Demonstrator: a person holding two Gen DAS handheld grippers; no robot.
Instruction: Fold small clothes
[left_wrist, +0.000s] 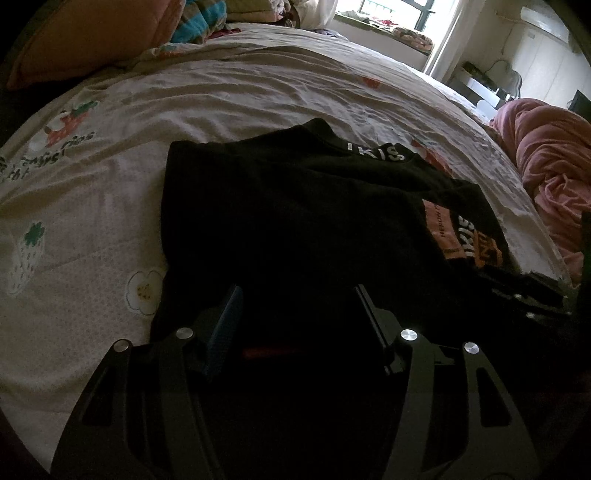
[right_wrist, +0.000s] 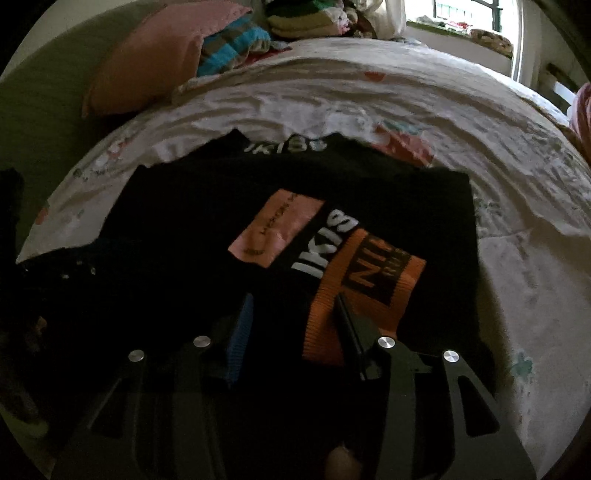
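You are working over a bed (left_wrist: 258, 85) covered in a wrinkled white sheet (right_wrist: 517, 236) printed with strawberries and flowers, in a dim room with daylight coming through a window (left_wrist: 399, 14) beyond the bed's far end. The black garment (left_wrist: 295, 221) is lying flat near the middle of the sheet, its collar with white lettering facing the far side; take it as your landmark. On it, toward its right edge, a pink patch (right_wrist: 277, 230), white letters and an orange ribbed band (right_wrist: 354, 291) are showing.

Far beyond the garment to its left, an orange-pink pillow (right_wrist: 151, 70) is leaning beside a striped blue blanket (right_wrist: 232, 44), with folded clothes stacked behind. Off the garment's right edge, a pink quilt (left_wrist: 554, 177) is bunching up. Nothing is lying between the grippers and the garment.

Your left gripper (left_wrist: 299, 291) is hovering over the garment's near left part with its jaws spread; whether the tips are touching the cloth is too dark to tell. Your right gripper (right_wrist: 295, 299) is sitting over the near right part, its jaws partly apart and straddling the near end of the orange band, with black fabric between them; no pinch is visible.
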